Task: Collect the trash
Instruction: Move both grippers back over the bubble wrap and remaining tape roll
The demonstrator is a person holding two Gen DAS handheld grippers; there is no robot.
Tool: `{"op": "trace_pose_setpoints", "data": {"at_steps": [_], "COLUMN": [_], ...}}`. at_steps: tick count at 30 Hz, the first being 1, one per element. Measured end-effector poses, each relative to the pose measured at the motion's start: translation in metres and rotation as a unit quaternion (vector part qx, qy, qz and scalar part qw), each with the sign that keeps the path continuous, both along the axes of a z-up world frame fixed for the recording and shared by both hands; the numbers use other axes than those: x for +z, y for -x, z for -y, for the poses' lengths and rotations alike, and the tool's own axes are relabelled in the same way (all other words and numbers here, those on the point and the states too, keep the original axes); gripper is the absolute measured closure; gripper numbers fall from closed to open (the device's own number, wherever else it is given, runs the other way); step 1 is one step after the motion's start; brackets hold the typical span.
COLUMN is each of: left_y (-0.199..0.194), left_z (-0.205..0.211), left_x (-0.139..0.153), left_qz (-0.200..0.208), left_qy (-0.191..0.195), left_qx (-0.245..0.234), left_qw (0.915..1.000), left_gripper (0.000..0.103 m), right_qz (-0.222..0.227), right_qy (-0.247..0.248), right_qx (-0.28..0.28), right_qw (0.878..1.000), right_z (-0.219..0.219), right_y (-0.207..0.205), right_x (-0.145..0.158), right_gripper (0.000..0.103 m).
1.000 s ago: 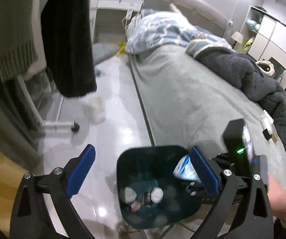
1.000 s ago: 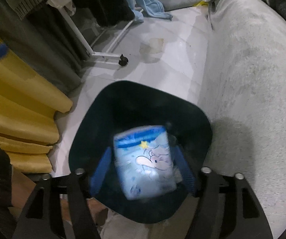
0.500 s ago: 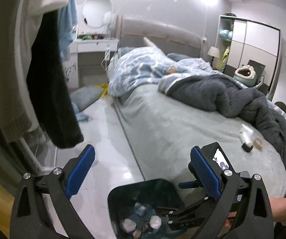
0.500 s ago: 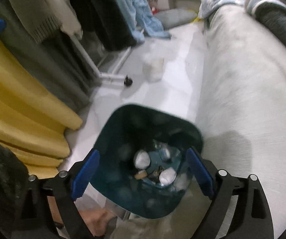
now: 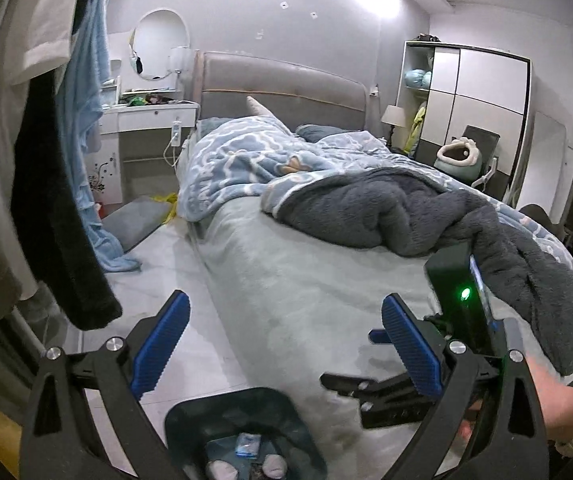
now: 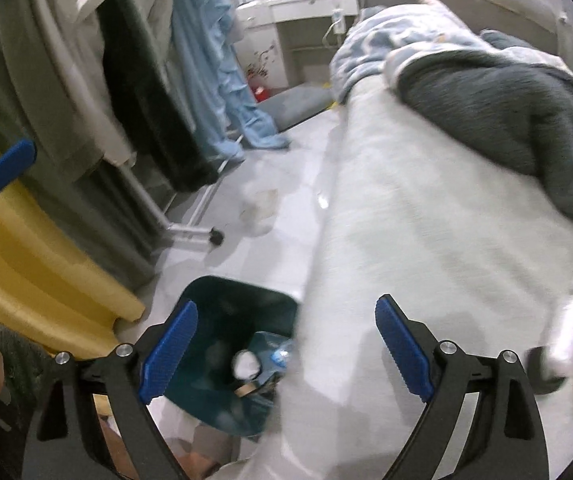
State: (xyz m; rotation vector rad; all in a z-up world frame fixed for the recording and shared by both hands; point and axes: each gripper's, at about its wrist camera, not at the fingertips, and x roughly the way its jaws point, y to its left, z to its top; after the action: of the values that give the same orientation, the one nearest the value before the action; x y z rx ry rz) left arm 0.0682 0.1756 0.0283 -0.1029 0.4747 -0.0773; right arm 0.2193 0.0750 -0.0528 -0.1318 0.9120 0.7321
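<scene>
The right gripper [image 6: 286,352] stands spread wide with nothing between its blue pads [image 6: 168,354]; its jaws have just been opening, and the packet they carried is no longer there. The left gripper [image 5: 286,344] is likewise splayed and empty. Both hang over the edge of the bed [image 5: 310,280], above the dark teal trash bin [image 6: 206,300] that sits on the pale floor just beside the mattress.

Inside the bin lie crumpled white tissue wads [image 6: 246,362] and a light blue tissue packet [image 5: 247,444], so that piece looks delivered. On the bedsheet near the right edge of the right wrist view lies a blurred cluster of small items [image 6: 570,340], pale with a dark piece beside it, probably the next trash. Such scraps should be light and soft or crinkly, easily crushed and liable to slip. A pinch across the middle of the bulkiest piece would likely hold best, pressing slightly into the yielding sheet.

That cluster is smeared by motion, and its pieces cannot be told apart. The left wrist view hides it behind the other gripper's black body [image 5: 462,304]. The bin's bottom is partly cut off by the frame and the gripper arms. A translucent object on the floor [image 6: 260,210] is too blurred to name.
</scene>
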Motion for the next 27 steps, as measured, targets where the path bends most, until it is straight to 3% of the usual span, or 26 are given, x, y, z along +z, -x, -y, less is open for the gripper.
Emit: {"op": "trace_pose_setpoints", "data": {"at_steps": [9, 27], "left_y": [-0.018, -0.06], "left_z": [0.045, 0.138], "left_x": [-0.003, -0.04], "left_qz": [-0.007, -0.065], "left_qy": [0.006, 0.019], "left_qx": [-0.046, -0.107], "left_qw": [0.9989, 0.9919], "left_gripper": [0.005, 0.007], "right_qz": [0.041, 0.09], "right_qy": [0.012, 0.05], "right_qx": [-0.035, -0.068], "right_qw": [0.998, 0.992], "right_z": [0.067, 0.183], "right_y": [-0.018, -0.025], "right_x": [0.017, 0.002], "right_gripper": [0.011, 0.011]}}
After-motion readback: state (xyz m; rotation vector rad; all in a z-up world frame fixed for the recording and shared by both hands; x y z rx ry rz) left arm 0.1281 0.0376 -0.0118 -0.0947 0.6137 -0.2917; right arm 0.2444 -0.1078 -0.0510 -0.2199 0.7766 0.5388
